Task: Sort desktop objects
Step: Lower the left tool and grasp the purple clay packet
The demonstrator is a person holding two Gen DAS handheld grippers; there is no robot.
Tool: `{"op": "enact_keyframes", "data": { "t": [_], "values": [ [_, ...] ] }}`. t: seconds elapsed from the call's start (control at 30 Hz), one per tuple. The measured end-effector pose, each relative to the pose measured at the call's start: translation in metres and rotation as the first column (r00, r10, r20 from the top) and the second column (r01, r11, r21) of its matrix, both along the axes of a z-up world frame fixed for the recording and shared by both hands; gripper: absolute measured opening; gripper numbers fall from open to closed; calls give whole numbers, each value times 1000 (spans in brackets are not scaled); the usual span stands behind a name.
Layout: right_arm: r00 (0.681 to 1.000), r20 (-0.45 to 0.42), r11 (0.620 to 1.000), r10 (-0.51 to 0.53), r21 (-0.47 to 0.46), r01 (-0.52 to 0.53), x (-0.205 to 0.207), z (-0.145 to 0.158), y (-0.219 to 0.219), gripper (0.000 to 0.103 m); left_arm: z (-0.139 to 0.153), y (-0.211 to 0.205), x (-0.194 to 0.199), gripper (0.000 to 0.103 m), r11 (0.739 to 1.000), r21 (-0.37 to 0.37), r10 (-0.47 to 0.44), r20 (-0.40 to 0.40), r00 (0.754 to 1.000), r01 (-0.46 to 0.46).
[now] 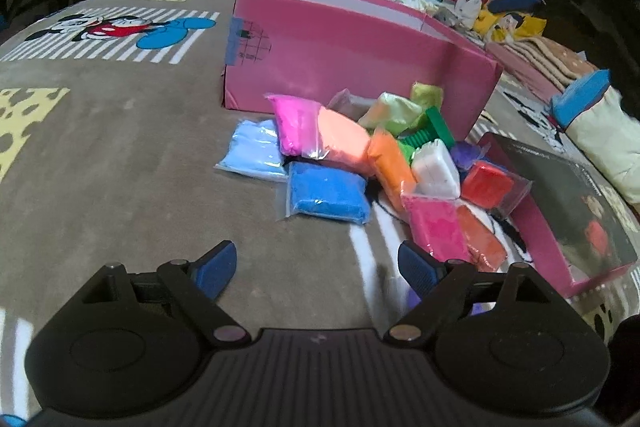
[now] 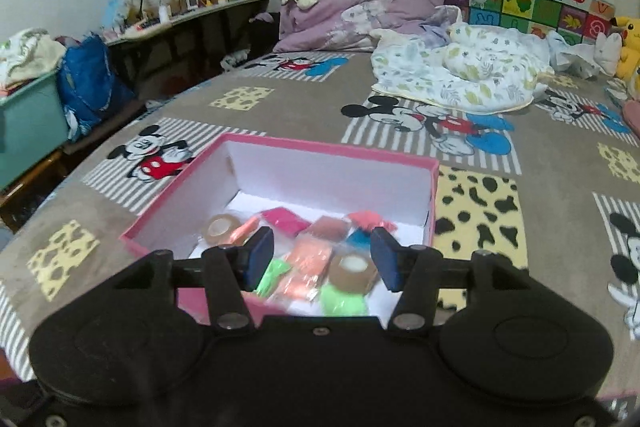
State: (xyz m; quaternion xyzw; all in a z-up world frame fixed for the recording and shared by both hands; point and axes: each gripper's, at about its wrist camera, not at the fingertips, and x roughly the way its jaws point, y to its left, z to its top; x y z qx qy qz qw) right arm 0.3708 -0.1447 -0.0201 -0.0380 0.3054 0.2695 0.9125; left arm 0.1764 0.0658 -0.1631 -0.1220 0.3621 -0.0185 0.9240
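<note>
- Left wrist view: the left gripper (image 1: 316,267) hangs over the blanket (image 1: 120,155) with its fingers spread wide and nothing between them.
- Just ahead of those fingers lies the pile of clay packets (image 1: 372,163); the blue packet (image 1: 328,193) is nearest, the light blue packet (image 1: 256,151) beyond and to its left.
- The pink box (image 1: 344,55) stands behind the pile, well past the fingertips.
- Right wrist view: the right gripper (image 2: 322,259) sits over the pink box (image 2: 280,143), fingers partly apart and empty; packets and tape rolls (image 2: 352,271) lie beneath them.
- I'd judge the packets light, soft and slippery in their plastic sleeves; pinching the blue one across its padded middle looks safer than taking a loose edge.
</note>
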Motion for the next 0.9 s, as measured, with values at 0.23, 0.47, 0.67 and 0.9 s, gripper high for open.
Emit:
{"op": "enact_keyframes", "data": {
  "t": [0.23,0.47,0.67,0.9],
  "values": [
    [1000,-18,1000,-13,-8,13,-34,-18,-17,60,6,-15,-9,88,999,15,-34,17,999,34],
    [999,-37,999,-39,-13,38,-68,-41,-29,67,10,-38,-16,88,995,36,-95,31,995,94],
    [997,-54,998,-63,4,63,-99,-63,-38,70,9,-54,-19,88,989,66,-138,27,990,136],
    [992,-57,992,-116,49,118,-138,-89,-51,70,3,-70,-20,88,975,138,-177,17,984,173]
  ]
}}
